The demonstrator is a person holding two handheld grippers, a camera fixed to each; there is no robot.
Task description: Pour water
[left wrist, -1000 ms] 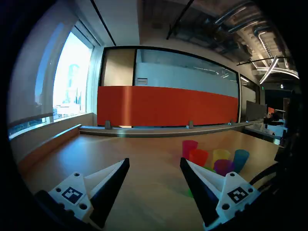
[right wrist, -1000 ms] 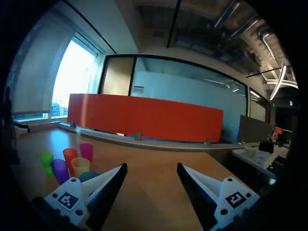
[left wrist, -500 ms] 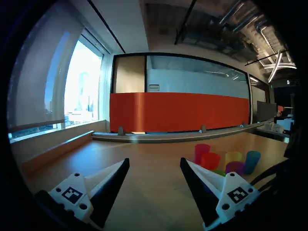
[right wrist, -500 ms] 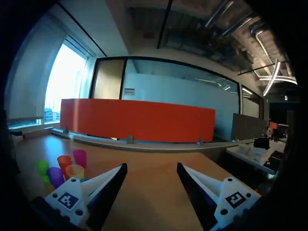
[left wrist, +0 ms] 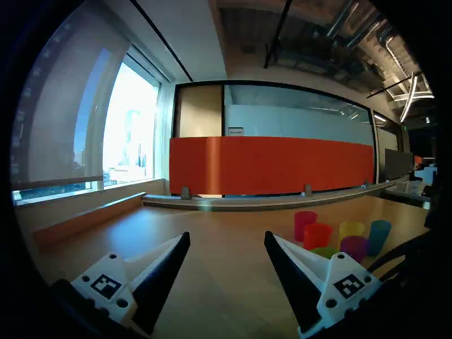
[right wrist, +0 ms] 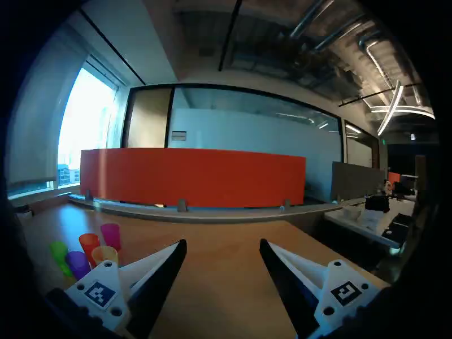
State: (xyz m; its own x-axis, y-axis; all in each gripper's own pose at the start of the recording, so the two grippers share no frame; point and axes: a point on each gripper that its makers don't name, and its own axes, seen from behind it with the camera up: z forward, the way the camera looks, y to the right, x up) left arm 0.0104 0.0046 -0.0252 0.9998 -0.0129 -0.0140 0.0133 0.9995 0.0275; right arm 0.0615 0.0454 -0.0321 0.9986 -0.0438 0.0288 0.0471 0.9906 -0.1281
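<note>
The left tool (left wrist: 226, 234) is spread wide with nothing between its two fingers, and it hovers low over the wooden tabletop (left wrist: 226, 217). The right tool (right wrist: 222, 242) is spread just as wide and is also empty, above the same tabletop (right wrist: 226, 234).

The cups (left wrist: 339, 237), the task's own things, stand in a tight cluster ahead and to the right of the left tool. A pink cup (left wrist: 305, 225) is at the back, a red one (left wrist: 317, 235) is just in front of it, and yellow, blue, purple and green ones are close by. In the right gripper view the same cups (right wrist: 90, 248) sit low on the left, partly behind that tool's left finger. Whether any cup has water in it cannot be told from this low angle.

Beyond the tabletop runs an orange partition (left wrist: 271, 165), with a bright window (left wrist: 130, 141) to the left.

The likely trouble is the crowding. The cups look light and stand nearly touching, so a wide-open tool reaching for one could nudge or topple its neighbours. Too hard a squeeze could buckle a thin cup, and a hurried tilt could send water onto the wood.
</note>
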